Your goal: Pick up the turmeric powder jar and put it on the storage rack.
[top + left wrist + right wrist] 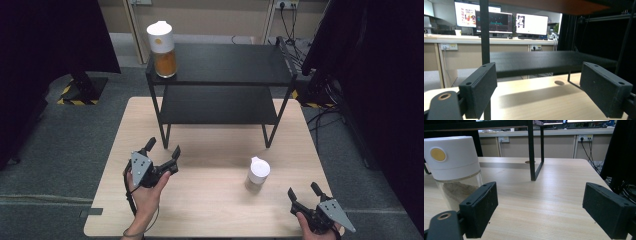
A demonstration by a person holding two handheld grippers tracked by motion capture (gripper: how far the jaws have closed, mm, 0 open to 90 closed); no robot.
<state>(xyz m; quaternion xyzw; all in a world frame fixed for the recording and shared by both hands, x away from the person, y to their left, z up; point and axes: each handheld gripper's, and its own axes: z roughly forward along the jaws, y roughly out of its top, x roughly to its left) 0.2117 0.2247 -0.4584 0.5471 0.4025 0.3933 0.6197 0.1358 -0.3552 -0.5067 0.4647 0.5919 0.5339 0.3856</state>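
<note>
A small clear jar with a white lid (257,175) stands on the wooden table (210,210), right of centre; greyish powder fills its lower part (454,192). A taller white-lidded jar with orange contents (162,49) stands on the left end of the black shelf's (220,62) top level. My left gripper (163,148) hovers low over the table's left part, open and empty, pointing at the shelf's lower board (544,61). My right gripper (303,190) is at the front right corner, open and empty, with the small jar just left of its left jaw.
The two-level black metal shelf stands on the far half of the table; its front right leg (531,150) rises ahead of the right gripper. Beyond the table lie grey floor, cables (320,115) at right and a desk with monitors (501,22).
</note>
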